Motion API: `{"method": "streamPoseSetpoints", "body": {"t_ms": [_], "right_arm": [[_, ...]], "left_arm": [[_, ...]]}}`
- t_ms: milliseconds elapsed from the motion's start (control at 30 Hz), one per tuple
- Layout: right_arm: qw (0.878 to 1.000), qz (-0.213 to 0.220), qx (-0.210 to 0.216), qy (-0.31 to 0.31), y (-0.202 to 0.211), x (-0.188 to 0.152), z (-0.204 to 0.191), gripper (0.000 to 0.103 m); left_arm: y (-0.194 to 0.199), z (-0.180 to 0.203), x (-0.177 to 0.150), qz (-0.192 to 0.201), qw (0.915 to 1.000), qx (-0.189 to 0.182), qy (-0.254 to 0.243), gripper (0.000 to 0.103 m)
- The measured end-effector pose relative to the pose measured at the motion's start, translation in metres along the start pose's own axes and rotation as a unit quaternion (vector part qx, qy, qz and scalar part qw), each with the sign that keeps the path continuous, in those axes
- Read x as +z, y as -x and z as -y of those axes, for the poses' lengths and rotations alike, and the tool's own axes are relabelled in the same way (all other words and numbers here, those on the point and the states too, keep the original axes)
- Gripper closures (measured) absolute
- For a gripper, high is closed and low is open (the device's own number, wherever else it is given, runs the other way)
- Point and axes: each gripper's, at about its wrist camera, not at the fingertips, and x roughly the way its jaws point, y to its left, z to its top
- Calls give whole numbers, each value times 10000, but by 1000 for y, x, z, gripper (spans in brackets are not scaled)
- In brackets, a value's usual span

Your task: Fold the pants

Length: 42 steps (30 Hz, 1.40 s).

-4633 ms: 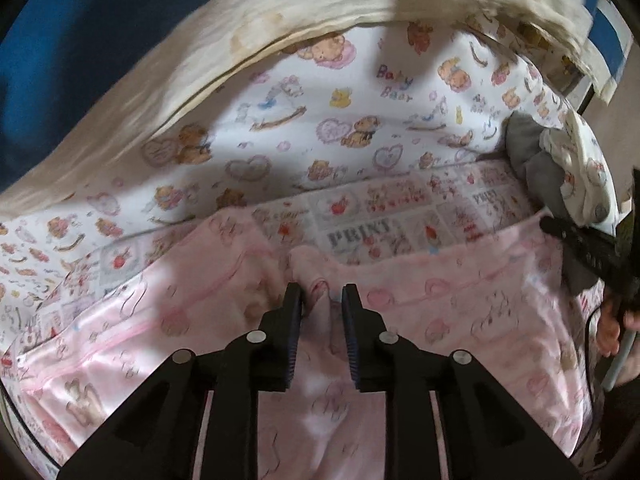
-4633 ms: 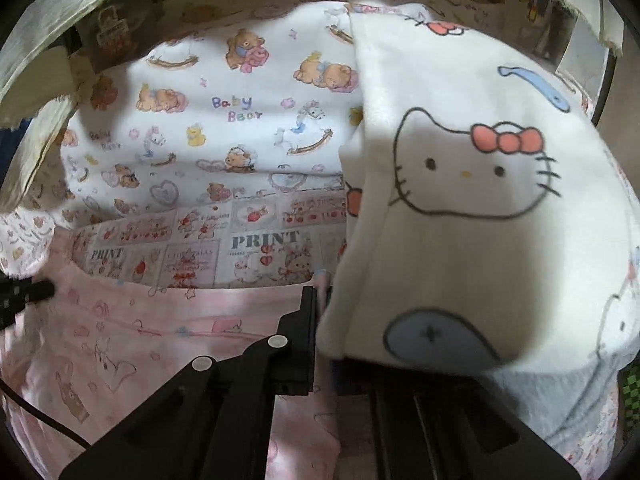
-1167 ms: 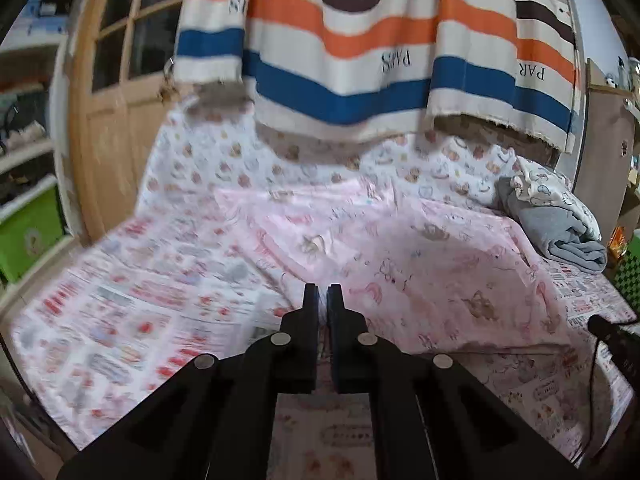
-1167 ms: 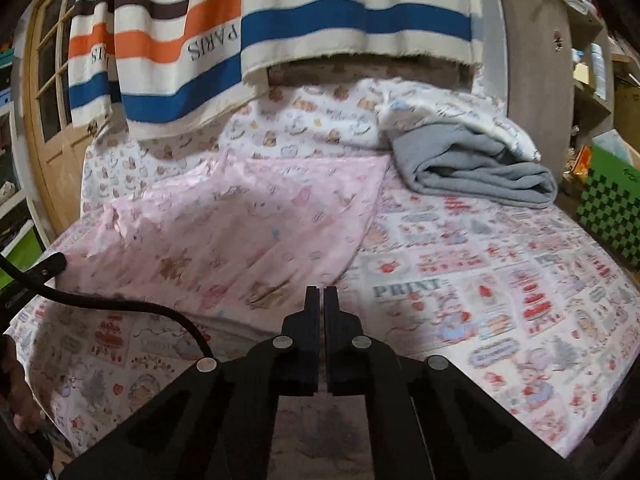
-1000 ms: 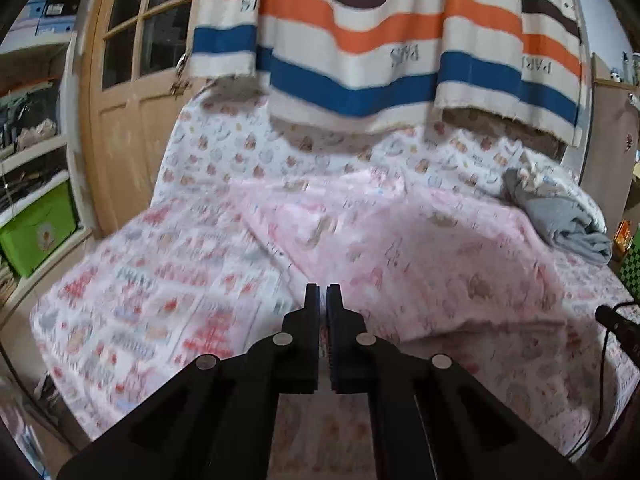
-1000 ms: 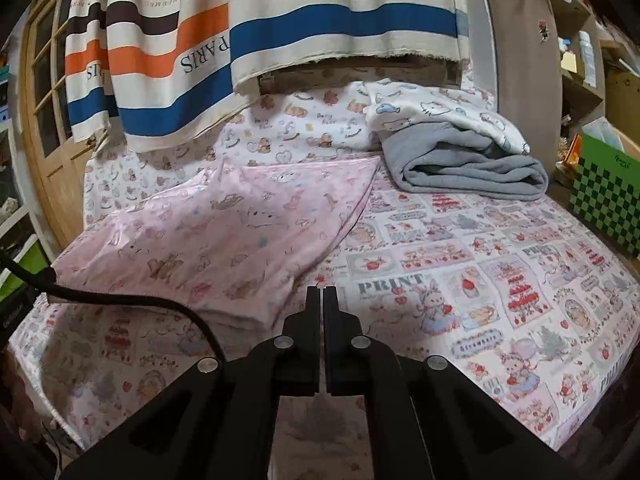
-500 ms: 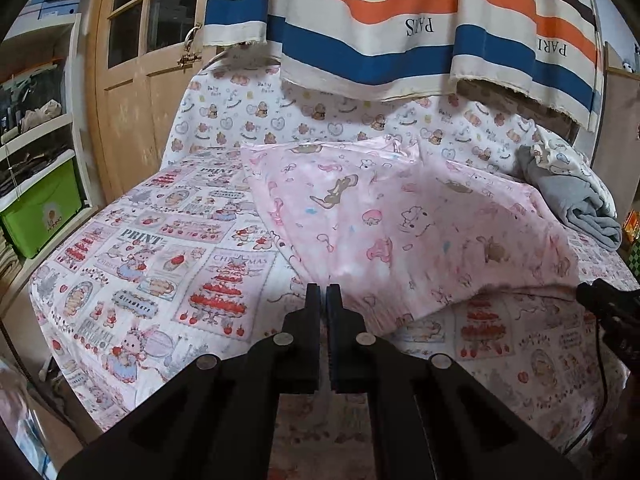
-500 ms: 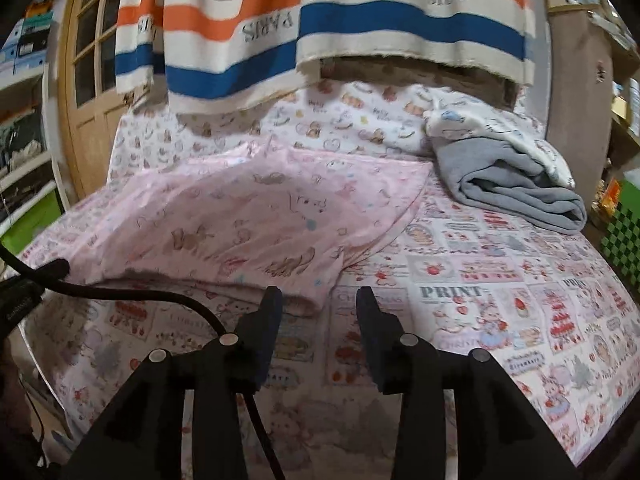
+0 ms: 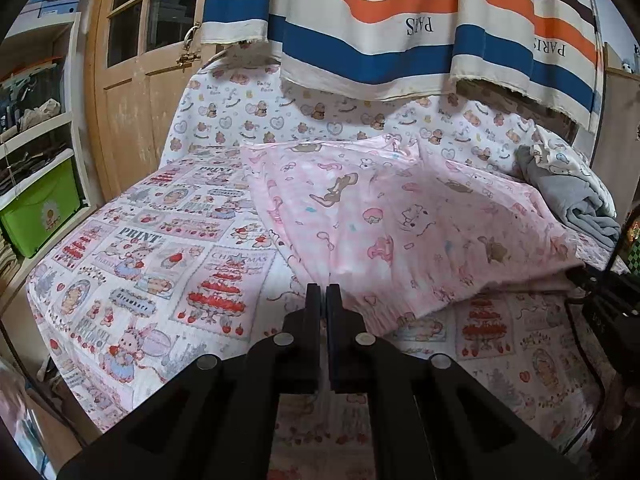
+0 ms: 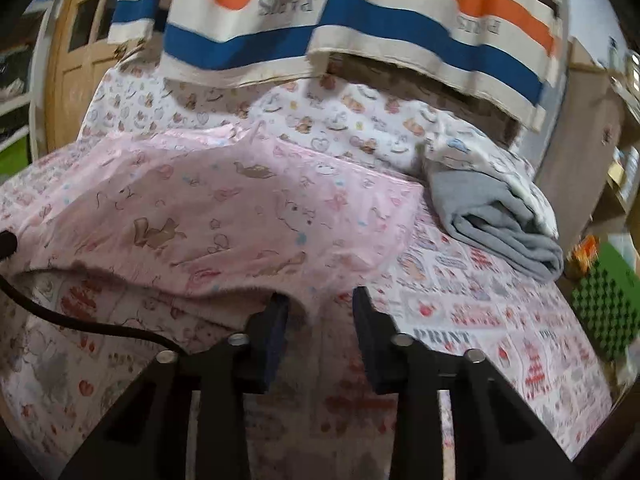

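Note:
The pink printed pants [image 9: 400, 224] lie folded and spread on the bed; they also show in the right wrist view [image 10: 224, 216]. My left gripper [image 9: 323, 296] is shut and empty, just short of the pants' near left edge. My right gripper [image 10: 318, 304] is open, its fingertips [image 10: 278, 308] at the pants' near edge, with the hem just ahead of the gap. Nothing is held.
A folded grey and white blanket [image 10: 496, 212] lies at the back right of the bed [image 9: 132, 264]. A striped cloth [image 9: 400, 24] hangs above the headboard. A wooden door [image 9: 136, 92] and a green bin [image 9: 40, 216] stand on the left. A black cable [image 10: 80, 320] crosses the bed.
Both grippers drew back from the far side of the bed, then came in toward the pants' near edge. The right gripper opened from shut. The left stayed shut.

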Motion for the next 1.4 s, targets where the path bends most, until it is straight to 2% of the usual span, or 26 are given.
{"method": "streamPoseSetpoints", "body": {"t_ms": [200, 300, 367, 500, 700, 767, 800, 833, 867, 900, 933, 967, 1000, 1033, 1067, 1100, 1133, 1200, 1300, 1400], "right_arm": [[9975, 70, -79, -693, 20, -15, 9, 99], [9948, -171, 78, -1001, 31, -27, 16, 99], [9939, -365, 155, -1029, 33, -34, 16, 99], [9959, -266, 54, -865, 37, -37, 11, 99], [9944, -162, 375, -971, 40, -44, 24, 97], [9929, -197, 564, -1024, 44, -44, 30, 95], [9921, -166, 640, -1064, 46, -44, 34, 95], [9915, -84, 696, -1096, 51, -44, 37, 94], [9914, -7, 701, -1100, 54, -43, 39, 92], [9916, 95, 667, -1107, 58, -41, 41, 81], [9917, 228, 564, -1131, 62, -40, 42, 61], [9914, 387, 448, -1168, 65, -38, 44, 48], [9903, 568, 308, -1227, 69, -35, 47, 30], [9890, 700, 217, -1281, 71, -32, 48, 28], [9883, 770, 182, -1301, 72, -28, 50, 28], [9879, 821, 170, -1304, 71, -24, 51, 22], [9870, 902, 164, -1323, 71, -19, 51, 11], [9845, 1060, 179, -1384, 70, -10, 52, 0], [9825, 1268, 250, -1343, 69, 1, 50, 0], [9829, 1439, 160, -1140, 67, 15, 45, 0]], "left_arm": [[4, 2, 0, 25, 10000, 73, 3, 103], [6, 3, -3, 7, 10000, 67, -74, 103], [3, 4, -5, -64, 9998, 48, -161, 103], [1, 6, -5, -111, 9995, 57, -282, 103], [1, 0, -9, -210, 9989, 193, -366, 102], [7, -3, -6, -54, 9990, 223, -395, 95], [10, -4, -4, 31, 9989, 238, -412, 83], [14, -5, -2, 141, 9987, 271, -416, 67], [17, -7, 0, 255, 9984, 304, -402, 58], [20, -8, 2, 391, 9980, 326, -378, 45], [22, -9, 5, 512, 9975, 339, -360, 35], [23, -10, 8, 598, 9970, 345, -341, 29], [24, -12, 12, 669, 9967, 339, -308, 18], [24, -13, 16, 722, 9965, 317, -264, 7], [24, -15, 20, 775, 9963, 285, -226, 3], [25, -18, 24, 859, 9958, 278, -174, 0], [25, -20, 27, 931, 9951, 301, -115, 0], [19, -25, 35, 979, 9946, 331, 11, 0], [12, -33, 46, 982, 9946, 285, 203, 0], [16, -39, 56, 1380, 9895, 352, 251, 0]]}}
